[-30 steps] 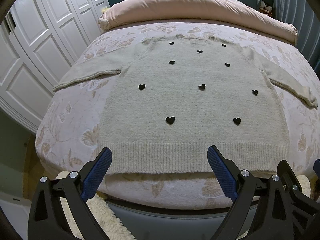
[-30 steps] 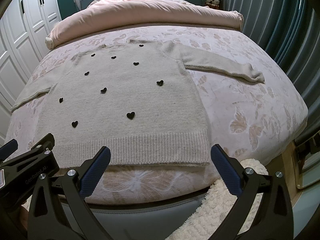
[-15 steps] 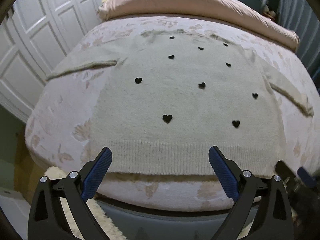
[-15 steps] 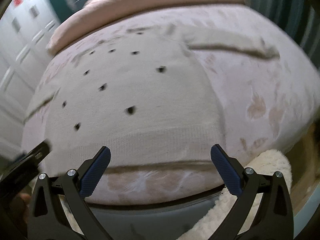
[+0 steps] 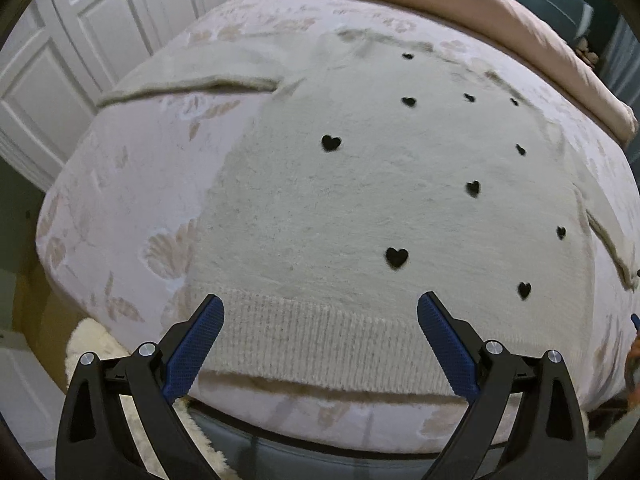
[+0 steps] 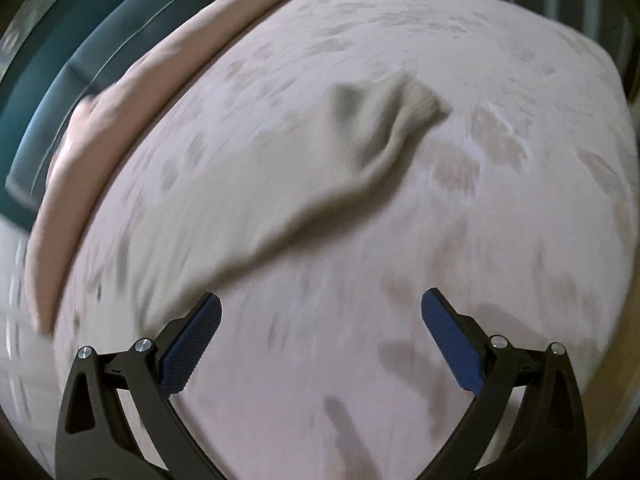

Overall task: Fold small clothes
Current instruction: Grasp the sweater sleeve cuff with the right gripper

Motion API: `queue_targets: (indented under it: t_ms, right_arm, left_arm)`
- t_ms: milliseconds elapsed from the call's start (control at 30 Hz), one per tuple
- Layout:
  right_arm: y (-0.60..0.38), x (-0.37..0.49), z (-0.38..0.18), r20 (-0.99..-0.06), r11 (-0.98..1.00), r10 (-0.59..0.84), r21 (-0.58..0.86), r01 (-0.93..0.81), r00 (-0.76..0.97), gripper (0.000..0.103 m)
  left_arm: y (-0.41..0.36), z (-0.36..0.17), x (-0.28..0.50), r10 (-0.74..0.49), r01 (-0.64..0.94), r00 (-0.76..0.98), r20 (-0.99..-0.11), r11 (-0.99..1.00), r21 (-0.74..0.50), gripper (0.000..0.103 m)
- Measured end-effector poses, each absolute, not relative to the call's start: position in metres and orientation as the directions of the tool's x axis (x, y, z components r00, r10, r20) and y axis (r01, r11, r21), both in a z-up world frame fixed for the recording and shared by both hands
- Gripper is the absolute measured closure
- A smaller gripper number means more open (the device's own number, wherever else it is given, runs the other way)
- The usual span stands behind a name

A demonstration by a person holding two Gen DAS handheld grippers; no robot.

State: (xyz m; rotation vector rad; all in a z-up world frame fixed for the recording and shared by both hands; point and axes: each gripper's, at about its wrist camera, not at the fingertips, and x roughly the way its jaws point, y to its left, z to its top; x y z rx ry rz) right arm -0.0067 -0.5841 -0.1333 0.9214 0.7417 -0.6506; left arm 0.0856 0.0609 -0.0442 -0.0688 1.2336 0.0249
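A cream knitted sweater point(image 5: 360, 208) dotted with small black hearts point(image 5: 397, 257) lies flat and face up on the bed point(image 5: 132, 184), its ribbed hem point(image 5: 320, 344) along the near edge and its neck toward the far edge. It looks soft, light and limp, with a fuzzy surface that the ridged blue pads should hold without slipping; being floppy, it will sag and drag wherever it is lifted at one point only.

Starting at the left side of the bed, the left sleeve point(image 5: 188, 84) stretches out toward the left edge, and its cuff looks like a fair place to pinch for folding inward. The left gripper point(image 5: 320, 312) hangs over the hem near the left front corner of the garment, jaws spread wide and holding nothing; the thicker ribbing there should give a firm bite. Further right, the right gripper point(image 6: 320, 308) is likewise wide open and empty, pointed at the right sleeve point(image 6: 360, 152), which lies on the sheet toward the right edge; that view is badly blurred, so how flat its cuff lies is unclear.

The bed carries a pale floral sheet and gives a soft, yielding base. A pink duvet point(image 5: 440, 4) is rolled at the far edge before a teal headboard point(image 6: 80, 64), and white panelled wardrobe doors point(image 5: 80, 40) stand to the left.
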Motion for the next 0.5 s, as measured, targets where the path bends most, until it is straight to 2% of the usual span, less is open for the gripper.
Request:
queue_targets:
  t_ms: [233, 300, 333, 367, 400, 433, 500]
  right_arm:
    - [-0.657, 0.01, -0.167, -0.773, 0.224, -0.167, 0.575, 0.787, 0.612, 0.007]
    - [-0.662, 0.02, -0.163, -0.766, 0.224, -0.196, 0.573, 0.788, 0.612, 0.033]
    - [-0.664, 0.029, -0.161, -0.767, 0.23, -0.183, 0.575, 0.785, 0.616, 0.052]
    - [-0.666, 0.036, -0.159, -0.768, 0.233, -0.168, 0.579, 0.782, 0.618, 0.076]
    - [-0.668, 0.048, -0.151, -0.753, 0.247, -0.163, 0.594, 0.765, 0.637, 0.087]
    - [-0.664, 0.055, -0.141, -0.735, 0.268, -0.171, 0.606, 0.749, 0.656, 0.088]
    - [-0.643, 0.075, -0.093, -0.637, 0.378, -0.212, 0.646, 0.663, 0.741, 0.088]
  left_arm:
    - [0.059, -0.046, 0.106, -0.025, -0.072, 0.343, -0.939, 0.996, -0.053, 0.008]
    - [0.057, -0.044, 0.111, -0.017, -0.064, 0.361, -0.932, 0.997, -0.043, 0.01]
    - [0.056, -0.043, 0.114, -0.013, -0.061, 0.372, -0.928, 0.997, -0.038, 0.012]
    - [0.056, -0.043, 0.116, -0.014, -0.057, 0.382, -0.924, 0.998, -0.038, 0.016]
    - [0.056, -0.042, 0.119, -0.014, -0.054, 0.387, -0.922, 0.998, -0.038, 0.018]
    - [0.057, -0.042, 0.122, -0.018, -0.049, 0.397, -0.918, 0.998, -0.041, 0.021]
    - [0.059, -0.041, 0.126, -0.027, -0.045, 0.407, -0.913, 0.998, -0.049, 0.023]
